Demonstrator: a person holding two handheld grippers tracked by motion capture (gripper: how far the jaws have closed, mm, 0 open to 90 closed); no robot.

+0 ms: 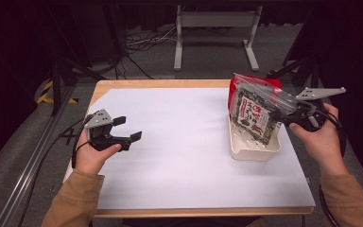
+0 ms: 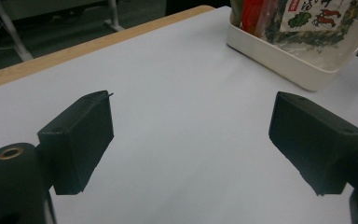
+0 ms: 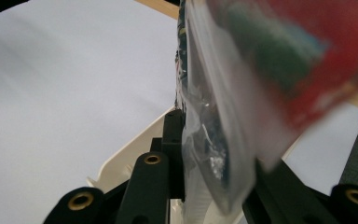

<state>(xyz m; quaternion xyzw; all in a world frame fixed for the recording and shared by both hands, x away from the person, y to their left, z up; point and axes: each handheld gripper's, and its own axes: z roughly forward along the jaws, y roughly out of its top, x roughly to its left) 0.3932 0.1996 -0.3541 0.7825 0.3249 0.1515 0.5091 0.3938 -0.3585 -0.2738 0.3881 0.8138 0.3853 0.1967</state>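
A clear snack bag (image 1: pixel 253 111) with dark green contents and a red label stands tilted in a white tray (image 1: pixel 255 152) at the table's right side. My right gripper (image 1: pixel 280 116) is shut on the bag's right edge. In the right gripper view the two black jaws of the right gripper (image 3: pixel 214 168) pinch the clear plastic of the bag (image 3: pixel 223 93), with the tray (image 3: pixel 121 158) below. My left gripper (image 1: pixel 128 128) hovers open over the table's left side, holding nothing. From the left gripper (image 2: pixel 196 140), the tray (image 2: pixel 284 58) and bag (image 2: pixel 307 18) lie far ahead at upper right.
A white sheet (image 1: pixel 179 151) covers most of the wooden table (image 1: pixel 160 84). Beyond the far edge, a grey metal frame (image 1: pixel 215 28) and cables (image 1: pixel 142 40) are on the floor. A dark stand's legs (image 1: pixel 59 80) are past the left corner.
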